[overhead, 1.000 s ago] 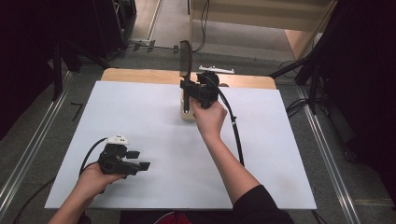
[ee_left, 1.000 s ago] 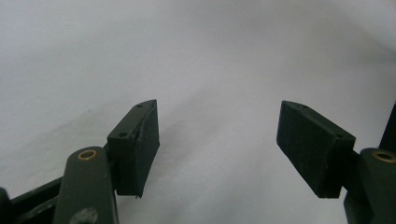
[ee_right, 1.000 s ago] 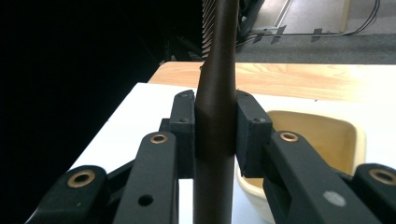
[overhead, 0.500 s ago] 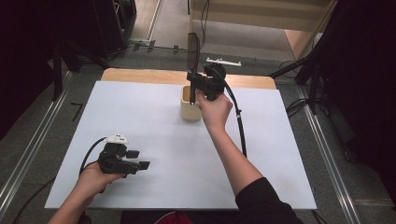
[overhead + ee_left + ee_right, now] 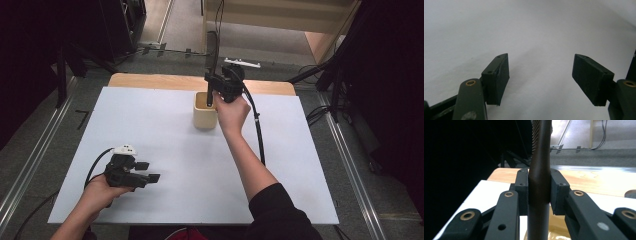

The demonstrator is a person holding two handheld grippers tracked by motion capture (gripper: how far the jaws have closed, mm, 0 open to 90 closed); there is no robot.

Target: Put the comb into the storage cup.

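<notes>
The right gripper's fingers (image 5: pixel 557 192) press on either side of a dark brown handle (image 5: pixel 539 180), which stands upright between them and has fine comb-like teeth along its upper part. In the high view the right gripper (image 5: pixel 214 87) is raised at about 12 o'clock on the table, and the handle (image 5: pixel 212 55) rises straight up from it while its lower end dips into a cream cup (image 5: pixel 205 116) standing directly below. The right gripper view shows the cup's pale rim (image 5: pixel 559 230) just under the fingers. The right hand (image 5: pixel 231 112) wraps the gripper body from the near side, its forearm reaching in from 5 o'clock, and a black cable (image 5: pixel 257 127) trails down beside the arm.

The left gripper's fingers (image 5: pixel 495 77) stand wide apart with nothing between them, only the white table (image 5: pixel 536 37) beyond. In the high view the left gripper (image 5: pixel 152 171) sits low over the table (image 5: pixel 150 120) at about 8 o'clock, pointing toward 3 o'clock, held by the left hand (image 5: pixel 100 192), well apart from the cup. A strip of bare wood (image 5: pixel 150 80) edges the table's far side.
</notes>
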